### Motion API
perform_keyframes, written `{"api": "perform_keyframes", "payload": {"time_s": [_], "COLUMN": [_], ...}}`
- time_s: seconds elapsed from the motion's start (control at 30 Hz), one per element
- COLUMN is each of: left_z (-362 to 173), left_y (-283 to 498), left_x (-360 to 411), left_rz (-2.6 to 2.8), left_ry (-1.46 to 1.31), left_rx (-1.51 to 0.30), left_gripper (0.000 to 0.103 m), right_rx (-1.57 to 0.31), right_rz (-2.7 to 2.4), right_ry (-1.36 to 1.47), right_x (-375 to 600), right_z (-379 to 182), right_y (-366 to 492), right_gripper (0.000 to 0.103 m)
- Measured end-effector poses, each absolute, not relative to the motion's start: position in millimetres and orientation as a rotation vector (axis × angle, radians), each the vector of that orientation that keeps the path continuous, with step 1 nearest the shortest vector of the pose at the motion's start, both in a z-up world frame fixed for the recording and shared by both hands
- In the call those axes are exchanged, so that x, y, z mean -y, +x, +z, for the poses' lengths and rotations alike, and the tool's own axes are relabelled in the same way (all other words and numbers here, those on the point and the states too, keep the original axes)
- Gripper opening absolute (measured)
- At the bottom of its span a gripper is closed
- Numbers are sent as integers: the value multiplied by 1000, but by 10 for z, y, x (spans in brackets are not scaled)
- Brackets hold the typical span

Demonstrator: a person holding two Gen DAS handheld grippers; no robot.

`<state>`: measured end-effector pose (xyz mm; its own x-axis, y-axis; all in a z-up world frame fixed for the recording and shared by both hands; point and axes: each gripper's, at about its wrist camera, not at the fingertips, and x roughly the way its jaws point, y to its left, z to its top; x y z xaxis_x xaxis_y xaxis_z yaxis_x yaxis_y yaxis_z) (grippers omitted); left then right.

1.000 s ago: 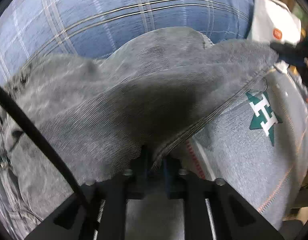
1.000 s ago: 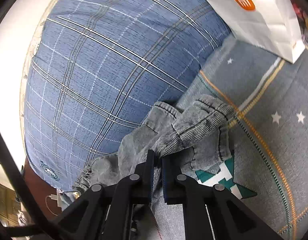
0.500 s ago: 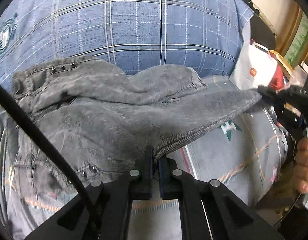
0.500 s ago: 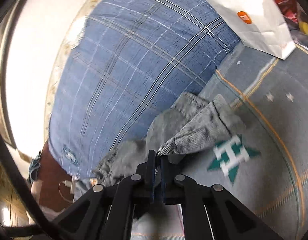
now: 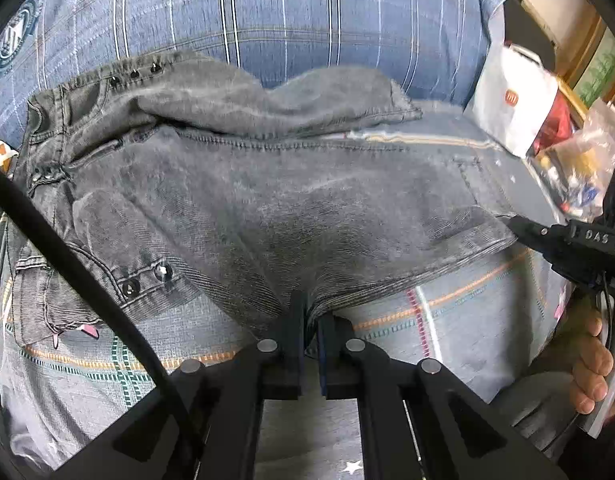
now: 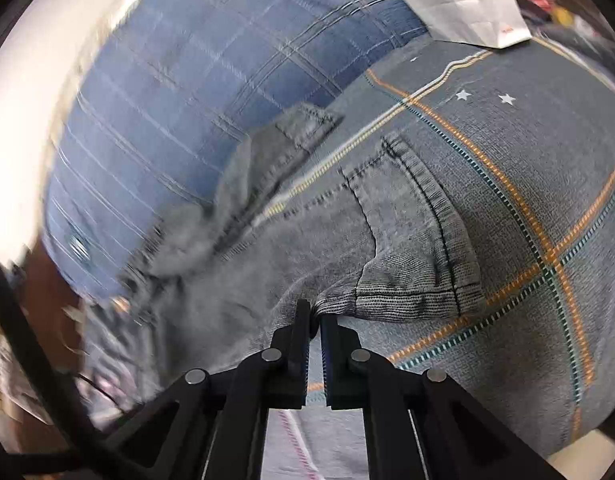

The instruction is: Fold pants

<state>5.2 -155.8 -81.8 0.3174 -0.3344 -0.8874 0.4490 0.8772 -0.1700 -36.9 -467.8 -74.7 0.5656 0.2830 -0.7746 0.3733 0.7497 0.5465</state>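
Note:
Grey denim pants [image 5: 291, 200] lie spread across a grey patterned bedspread [image 5: 447, 320], waistband and rivets at the left. My left gripper [image 5: 310, 312] is shut on the near edge of one pant leg, mid-length. The right gripper [image 5: 519, 226] shows at the right of the left wrist view, pinching the same leg at its hem end. In the right wrist view my right gripper [image 6: 314, 320] is shut on the hem corner of the pants [image 6: 407, 248]. The other leg [image 6: 275, 152] lies further back against the pillow.
A large blue plaid pillow [image 5: 287, 16] lies behind the pants. A white paper bag [image 5: 511, 108] with an orange logo and cluttered packets [image 5: 579, 160] stand at the right. A person's hand [image 5: 591, 368] holds the right gripper's handle. A black cable [image 5: 87, 280] crosses the left.
Both grippers have drawn back toward the near side, dragging the held leg flatter and longer across the bedspread. The waistband and more of the pants have come into view.

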Motion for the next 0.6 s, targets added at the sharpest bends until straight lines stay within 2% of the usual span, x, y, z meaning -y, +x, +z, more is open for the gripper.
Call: {"api": "perform_keyframes", "payload": {"time_s": [0.03,0.07,0.13,0.2,0.23,0.27,0.3,0.33,0.37,0.5,0.6], "left_z": [-867,-938,-977,-914,-851,-797,-707,-606,-524,-441,-540], "left_y": [81,107,100,44,3,-20,-58,-93,-114,-17,109], "left_x": [1561,1506,1392,1216,1137,1112,1040,961,892,603,316], "left_rz": [-528,-544,-560,-597,-586,-565,-520,-490,-480,-446,-363], "left_ry": [119,95,19,-65,-83,-82,-71,-69,-76,-133,-140], "left_rx": [-1155,-1176,-1186,-1164,-1138,-1118,-1075,-1024,-999,-997,-1021], "left_gripper": [5,9,15,24,41,64,72,77,77,77,77], "right_rx": [-1056,-1134,-1215,-1121,-1066,-999,-949,-903,-859,-723,-688], "right_rz": [-68,-65,-4,5,-14,-64,-98,-113,-130,-175,-174], "right_ry": [711,669,677,726,716,693,679,684,692,675,688], "right_x": [4617,4546,4485,4600,4651,4716,4754,4790,4812,4747,4764], "right_z": [-808,-889,-1028,-871,-760,-611,-508,-430,-362,-132,-80], "right_y": [-312,-249,-198,-268,-311,-373,-414,-448,-496,-530,-539], "right_gripper": [13,27,28,29,36,42,47,59,76,79,79]}}
